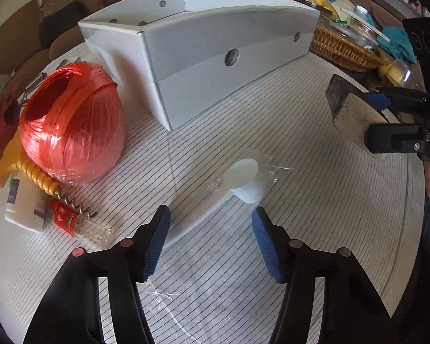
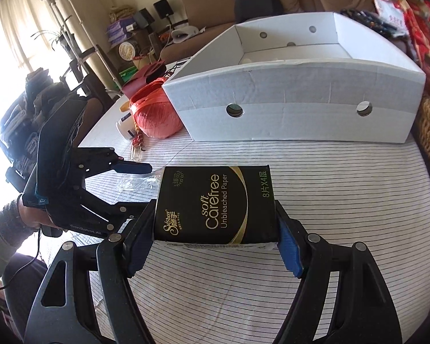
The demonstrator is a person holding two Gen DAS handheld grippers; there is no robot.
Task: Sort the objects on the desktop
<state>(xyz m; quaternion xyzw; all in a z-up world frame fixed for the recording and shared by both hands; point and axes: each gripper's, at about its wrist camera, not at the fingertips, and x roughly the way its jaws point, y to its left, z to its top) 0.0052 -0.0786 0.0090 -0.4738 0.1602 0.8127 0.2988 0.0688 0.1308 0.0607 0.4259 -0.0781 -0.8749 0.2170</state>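
Note:
My right gripper [image 2: 215,215] is shut on a black tissue pack [image 2: 215,203] and holds it above the striped table, in front of the white cardboard box [image 2: 295,109]. The pack also shows in the left wrist view [image 1: 355,114]. My left gripper [image 1: 212,229] is open and empty, low over a white plastic spoon in clear wrap [image 1: 238,180]; its jaws stand on either side of the spoon's handle. The white box [image 1: 203,66] stands behind the spoon.
A red ball of plastic twine [image 1: 74,120], a gold-handled corkscrew [image 1: 37,175], a white bottle [image 1: 23,203] and a small glass bottle with a red label [image 1: 71,220] lie at the left. A wicker basket [image 1: 344,48] sits at the back right.

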